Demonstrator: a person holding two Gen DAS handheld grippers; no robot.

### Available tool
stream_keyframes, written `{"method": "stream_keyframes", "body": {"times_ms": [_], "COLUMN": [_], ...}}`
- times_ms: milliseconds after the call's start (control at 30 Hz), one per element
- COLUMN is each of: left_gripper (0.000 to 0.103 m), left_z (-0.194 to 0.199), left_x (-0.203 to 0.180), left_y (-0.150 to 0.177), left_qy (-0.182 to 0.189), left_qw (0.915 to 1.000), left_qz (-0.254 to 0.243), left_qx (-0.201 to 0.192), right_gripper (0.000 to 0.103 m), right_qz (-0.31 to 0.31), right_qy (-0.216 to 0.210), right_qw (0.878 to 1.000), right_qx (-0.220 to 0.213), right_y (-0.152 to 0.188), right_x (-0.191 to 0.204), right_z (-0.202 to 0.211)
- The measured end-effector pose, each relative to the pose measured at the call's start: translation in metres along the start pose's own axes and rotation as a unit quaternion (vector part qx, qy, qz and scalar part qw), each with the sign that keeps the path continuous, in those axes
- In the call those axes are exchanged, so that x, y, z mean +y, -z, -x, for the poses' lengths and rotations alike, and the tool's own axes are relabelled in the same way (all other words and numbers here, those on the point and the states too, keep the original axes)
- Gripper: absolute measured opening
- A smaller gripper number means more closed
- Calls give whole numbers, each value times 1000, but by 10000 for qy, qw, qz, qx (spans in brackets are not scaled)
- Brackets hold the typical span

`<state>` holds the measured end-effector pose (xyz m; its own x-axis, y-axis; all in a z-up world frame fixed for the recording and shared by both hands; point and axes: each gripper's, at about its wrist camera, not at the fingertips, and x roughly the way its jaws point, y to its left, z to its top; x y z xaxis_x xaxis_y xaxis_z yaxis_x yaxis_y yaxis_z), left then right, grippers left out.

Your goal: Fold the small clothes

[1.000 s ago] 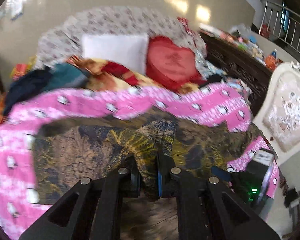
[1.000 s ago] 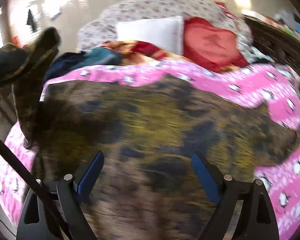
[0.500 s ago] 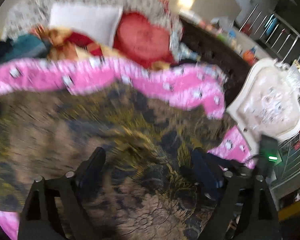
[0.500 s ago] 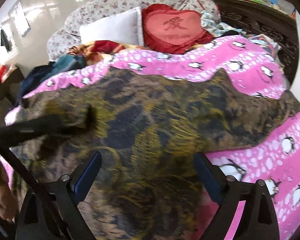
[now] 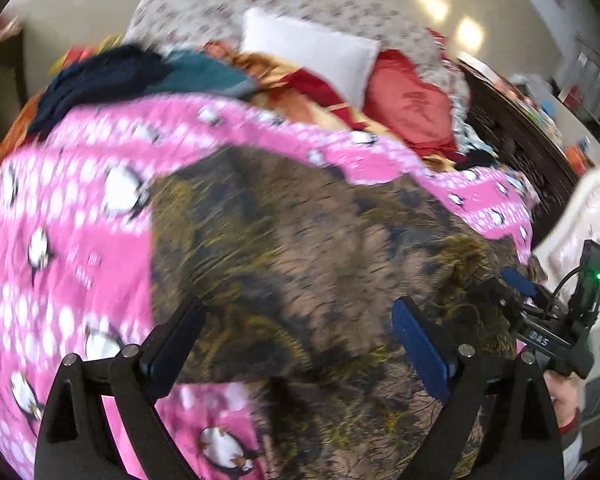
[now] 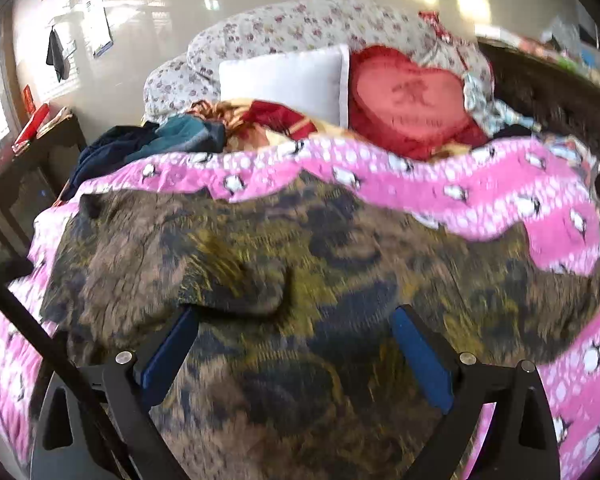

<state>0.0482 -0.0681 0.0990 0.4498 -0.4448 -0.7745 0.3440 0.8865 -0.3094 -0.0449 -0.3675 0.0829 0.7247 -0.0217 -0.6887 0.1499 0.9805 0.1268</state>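
L gripper (image 5: 296, 344): fingers opening wide, nothing gripped, over the brown-gold patterned garment (image 5: 320, 248), which lies spread on pink penguin blanket (image 5: 72, 240) mid-bed. One flap looks folded in at garment's left; rest unfolded. R gripper (image 6: 296, 344): fingers wide apart, empty, above garment's near edge.

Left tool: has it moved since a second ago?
Yes. The left tool let go of the brown garment, its jaws opening, and swung left: the white pillow now sits further right.
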Motion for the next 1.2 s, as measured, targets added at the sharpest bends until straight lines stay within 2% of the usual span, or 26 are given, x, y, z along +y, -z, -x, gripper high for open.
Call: {"method": "stream_keyframes", "body": {"times_ms": [33, 67, 100, 133, 167, 233, 400, 433, 467, 533, 633, 733, 767, 833, 867, 900, 933, 967, 1033, 1067, 1133, 1200], "left_gripper": [95, 95, 95, 95, 95, 95, 95, 95, 95, 95, 95, 95, 95, 95, 95, 95, 95, 95, 95, 95, 95, 95], "left_z": [1, 3, 7, 10, 13, 19, 24, 23, 22, 19, 18, 19, 20, 22, 23, 25, 27, 28, 30, 30, 27, 23], "left_x": [6, 9, 12, 15, 17, 20, 30, 31, 32, 33, 34, 35, 36, 37, 37, 38, 38, 38, 40, 41, 42, 41], "left_y": [0, 1, -1, -1, -3, -7, -11, -11, -11, -9, -9, -10, -9, -8, -8, -8, -9, -10, -15, -18, -23, -26], "left_qy": [19, 18, -29, -61, -97, -145, -84, -85, -102, -138, -176, -202, -209, -258, -289, -328, -368, -393, -447, -453, -405, -337], "left_qw": [9999, 9999, 9998, 9997, 9995, 9992, 9985, 9985, 9985, 9987, 9988, 9985, 9984, 9982, 9982, 9981, 9979, 9978, 9971, 9967, 9961, 9960], "left_qz": [125, 162, 173, 167, 154, 129, 295, 308, 313, 326, 308, 350, 366, 380, 374, 361, 349, 344, 380, 440, 557, 612], "left_qx": [-14, -52, -134, -186, -244, -341, -448, -437, -427, -374, -345, -374, -378, -376, -378, -384, -400, -419, -479, -520, -557, -563], "right_gripper": [83, 36, 13, 8, 7, 6, 7, 20, 57, 94, 93, 95, 96, 96, 93, 85, 59, 47, 8, 7, 7, 7], "right_qz": [32, 180, 290, 357, 322, 221, 169, -46, -206, -563, -846, -597, -369, -58, -39, -89, -128, -142, -61, -66, -47, -47], "right_qy": [-106, -205, -116, 27, 43, -205, -296, -405, -464, -625, -913, -1064, -984, -456, -339, -361, -436, -392, -636, -724, -618, -307], "right_qw": [9999, 9996, 9994, 9992, 9994, 9995, 9994, 9991, 9987, 9964, 9920, 9924, 9944, 9987, 9989, 9983, 9976, 9976, 9975, 9973, 9978, 9974], "right_qx": [16, 113, 176, 177, 104, 120, -82, -88, -79, -43, -208, -178, -49, 224, 318, 450, 518, 552, 293, 99, -247, -644], "right_y": [-3, -7, -9, -11, -14, -18, -24, -24, -23, -20, -20, -20, -20, -17, -15, -13, -12, -13, -20, -25, -38, -51], "right_x": [3, 10, 13, 15, 12, 3, -18, -26, -31, -41, -48, -33, -23, -6, -3, -2, -4, -5, -6, -9, -17, -34], "right_z": [-7, -20, -27, -33, -34, -30, -10, -7, -4, 2, 13, 9, 0, -24, -35, -49, -55, -58, -43, -30, -6, 19]}}
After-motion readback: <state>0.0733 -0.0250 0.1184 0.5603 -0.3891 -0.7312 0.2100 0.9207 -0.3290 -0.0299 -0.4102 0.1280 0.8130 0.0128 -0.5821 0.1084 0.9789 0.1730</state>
